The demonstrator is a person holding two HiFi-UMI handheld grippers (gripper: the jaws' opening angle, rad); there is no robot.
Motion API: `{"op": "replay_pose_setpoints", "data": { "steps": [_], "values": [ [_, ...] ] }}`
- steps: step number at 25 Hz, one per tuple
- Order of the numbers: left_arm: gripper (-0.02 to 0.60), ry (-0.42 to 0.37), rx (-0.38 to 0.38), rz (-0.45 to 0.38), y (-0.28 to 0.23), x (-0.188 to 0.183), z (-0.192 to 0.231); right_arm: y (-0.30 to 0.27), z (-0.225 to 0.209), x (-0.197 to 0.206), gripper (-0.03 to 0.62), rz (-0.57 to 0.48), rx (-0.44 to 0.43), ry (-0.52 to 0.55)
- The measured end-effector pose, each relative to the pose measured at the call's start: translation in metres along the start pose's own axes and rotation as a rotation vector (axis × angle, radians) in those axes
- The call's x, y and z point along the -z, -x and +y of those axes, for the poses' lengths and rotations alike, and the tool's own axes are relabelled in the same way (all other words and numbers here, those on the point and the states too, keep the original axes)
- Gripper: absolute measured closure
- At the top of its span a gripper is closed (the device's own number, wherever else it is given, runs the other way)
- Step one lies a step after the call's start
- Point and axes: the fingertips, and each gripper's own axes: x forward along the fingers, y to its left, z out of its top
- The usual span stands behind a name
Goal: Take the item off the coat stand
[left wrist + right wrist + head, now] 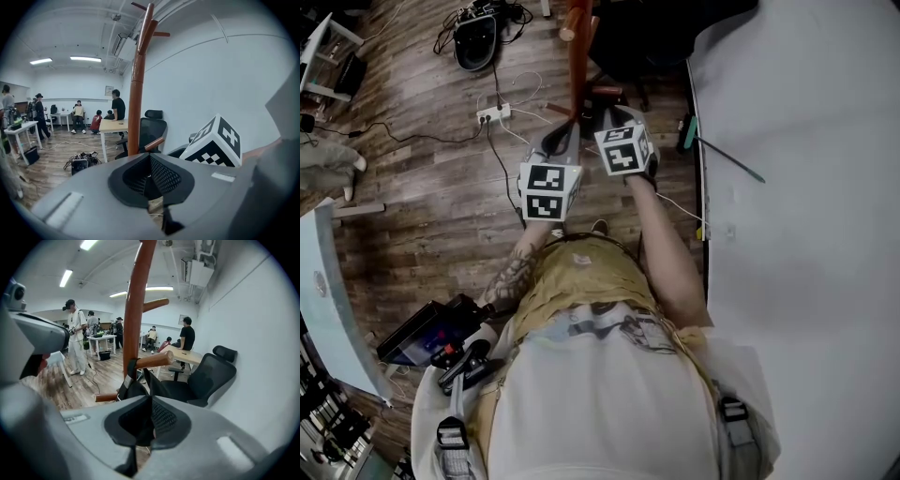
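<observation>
The brown wooden coat stand (135, 310) rises straight ahead of both grippers. A black bag (133, 389) hangs by its strap from a short peg (152, 360) low on the pole. My right gripper (149, 420) is just in front of and below that bag; its black pads meet, and no strap shows between them. The left gripper (150, 177) is also shut and empty, left of the right gripper's marker cube (215, 143), and faces the pole (136, 98). From the head view both grippers (558, 141) (605, 117) are close to the pole (578, 52).
A black office chair (206, 376) stands right behind the stand, next to a white wall (797, 187). A power strip (494, 114) and cables lie on the wooden floor to the left. Several people stand or sit at tables farther back in the room.
</observation>
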Motion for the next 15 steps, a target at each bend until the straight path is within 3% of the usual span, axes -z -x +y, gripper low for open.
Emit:
{"op": "replay_pose_setpoints", "data": {
  "steps": [9,15],
  "values": [
    [0.584,0.000,0.003,-0.002,0.001,-0.002,0.001,0.060,-0.027,-0.014,0.589,-0.148,0.125,-0.148],
    [0.584,-0.009,0.026,-0.034,0.002,-0.015,-0.008,0.108,-0.051,-0.022,0.589,-0.224,0.198,-0.180]
  ]
}}
